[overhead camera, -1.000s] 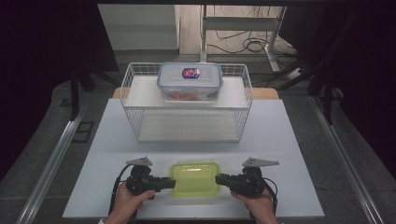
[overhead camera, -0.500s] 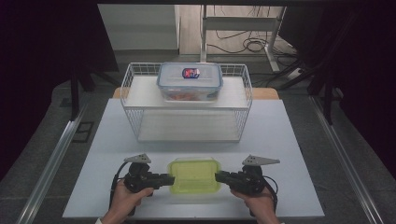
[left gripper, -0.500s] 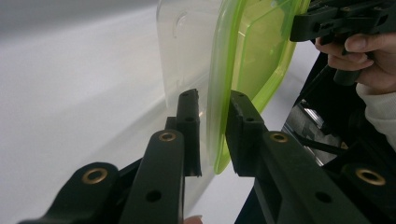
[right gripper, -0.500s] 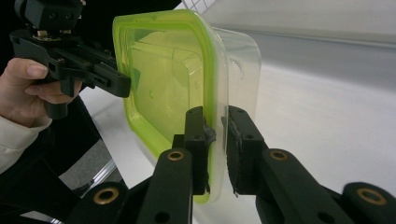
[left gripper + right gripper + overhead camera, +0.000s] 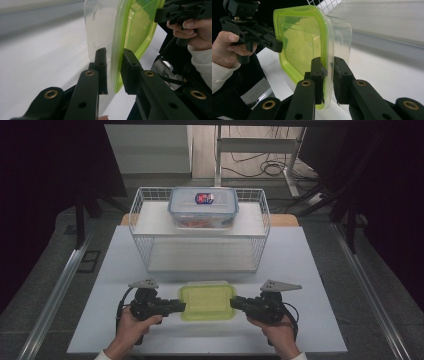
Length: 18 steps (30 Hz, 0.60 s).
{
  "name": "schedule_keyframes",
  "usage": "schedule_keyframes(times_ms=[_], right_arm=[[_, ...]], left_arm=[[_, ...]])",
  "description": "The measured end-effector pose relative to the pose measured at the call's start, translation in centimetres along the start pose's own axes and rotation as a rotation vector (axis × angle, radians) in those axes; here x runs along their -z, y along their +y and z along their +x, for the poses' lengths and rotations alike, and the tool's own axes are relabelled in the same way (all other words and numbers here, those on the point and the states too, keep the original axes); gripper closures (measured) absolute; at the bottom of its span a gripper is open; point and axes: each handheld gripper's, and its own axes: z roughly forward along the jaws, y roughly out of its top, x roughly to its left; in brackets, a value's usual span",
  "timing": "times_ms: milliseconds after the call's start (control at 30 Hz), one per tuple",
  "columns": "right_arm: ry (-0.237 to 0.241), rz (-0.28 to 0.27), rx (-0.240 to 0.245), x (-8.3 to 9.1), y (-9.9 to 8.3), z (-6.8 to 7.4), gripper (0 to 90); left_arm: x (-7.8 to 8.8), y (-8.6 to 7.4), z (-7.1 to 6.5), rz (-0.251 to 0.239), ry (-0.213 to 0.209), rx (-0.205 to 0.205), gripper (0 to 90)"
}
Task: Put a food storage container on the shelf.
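Gripping the green-lidded container (image 5: pixel 207 300), left tongs (image 5: pixel 181 307) and right tongs (image 5: pixel 234 302) hide its end rims.

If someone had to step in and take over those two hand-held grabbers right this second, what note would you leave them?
Left gripper: shut on the left rim of the green-lidded box.
Right gripper: shut on its right rim.
The box sits between both hands, near the front edge of the white table.
Behind it stands a wire rack; a second lidded box sits on its top shelf.
Done: both grips are on.
Left: probably carry the box to the rack, level, then let go.
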Motion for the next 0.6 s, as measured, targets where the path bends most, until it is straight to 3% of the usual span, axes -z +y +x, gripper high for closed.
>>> schedule_keyframes(times_ms=[600], right_arm=[[-0.007, -0.033, 0.019, 0.3, 2.4, 0.3, 79.0]], left_arm=[[1.6, 2.9, -0.3, -0.039, 0.005, -0.023, 76.6]])
